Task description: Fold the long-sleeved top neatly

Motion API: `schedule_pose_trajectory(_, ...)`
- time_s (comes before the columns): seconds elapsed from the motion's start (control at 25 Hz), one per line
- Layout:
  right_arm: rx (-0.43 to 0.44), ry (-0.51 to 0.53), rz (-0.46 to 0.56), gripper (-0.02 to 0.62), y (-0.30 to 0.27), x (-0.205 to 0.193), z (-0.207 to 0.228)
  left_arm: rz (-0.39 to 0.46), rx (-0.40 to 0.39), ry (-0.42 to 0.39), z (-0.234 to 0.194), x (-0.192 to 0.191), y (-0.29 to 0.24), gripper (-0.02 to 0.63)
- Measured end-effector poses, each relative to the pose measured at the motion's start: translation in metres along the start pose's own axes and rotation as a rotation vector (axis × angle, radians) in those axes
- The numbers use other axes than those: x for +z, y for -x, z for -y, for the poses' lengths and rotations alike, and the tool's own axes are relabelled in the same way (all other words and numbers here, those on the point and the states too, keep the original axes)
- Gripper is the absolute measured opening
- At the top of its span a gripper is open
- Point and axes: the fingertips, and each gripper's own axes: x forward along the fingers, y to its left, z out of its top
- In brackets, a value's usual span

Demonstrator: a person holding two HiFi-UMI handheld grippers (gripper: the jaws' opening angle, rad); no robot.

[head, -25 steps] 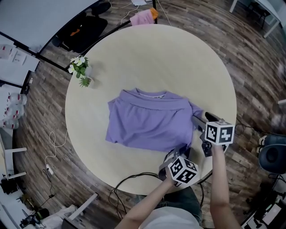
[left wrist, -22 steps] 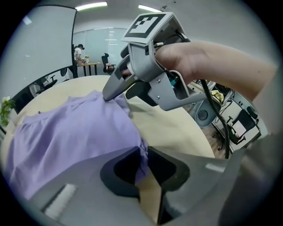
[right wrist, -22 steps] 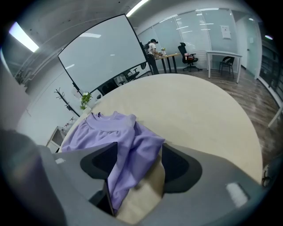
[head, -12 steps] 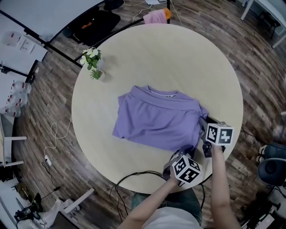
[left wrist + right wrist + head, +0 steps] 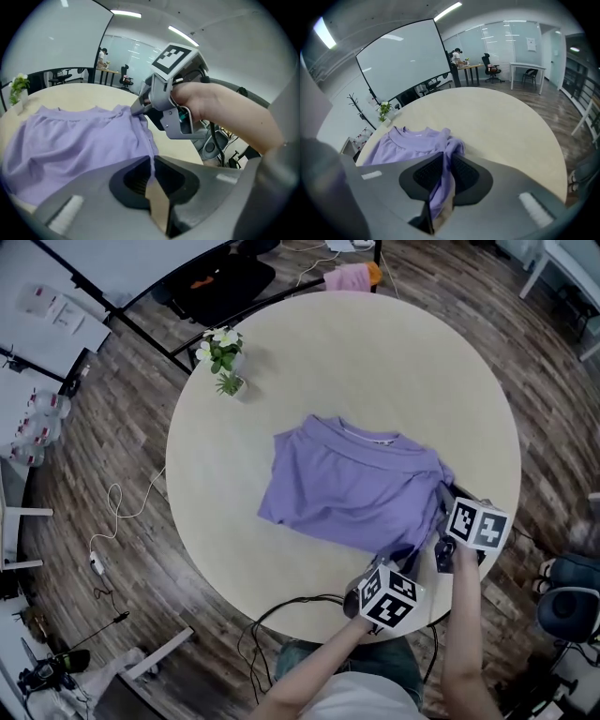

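Note:
A purple long-sleeved top (image 5: 352, 488) lies partly folded on the round beige table (image 5: 375, 362). My left gripper (image 5: 397, 561) is at the top's near right corner and is shut on a thin fold of its hem (image 5: 151, 161). My right gripper (image 5: 446, 506) is at the top's right edge. Its jaws have just been closing and now pinch a bunched strip of purple fabric (image 5: 445, 166). In the left gripper view the right gripper (image 5: 138, 108) pulls the cloth up into a peak. Both held edges are raised off the table.
A small potted plant with white flowers (image 5: 223, 354) stands at the table's far left. A pink cloth (image 5: 349, 277) hangs at the far edge. Black cables (image 5: 281, 615) loop on the wooden floor below the near edge. A chair (image 5: 567, 585) sits at the right.
The right gripper's jaws have closed on the top's right edge, bunching it. The left gripper has risen with the near corner. The head view has shifted, so the table sits further right.

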Motion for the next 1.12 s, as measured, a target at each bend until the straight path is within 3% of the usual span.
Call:
schedule_pose_trajectory(0.28,0.004,0.015,0.043,0.081,0.012,0.027,-0.048,0.124,0.011,0.075,-0.035,0.021,0.060,0.033)
schedule_pose_trajectory(0.56,0.054,0.051,0.084,0.080,0.015,0.047,-0.125,0.221,0.031,0.125,-0.073,0.021,0.121,0.034)
schedule_pose_trajectory(1.12,0.087,0.198,0.084,0.080,-0.023,0.078,-0.262,0.344,0.106,0.270,-0.176,0.012,0.211,0.035)
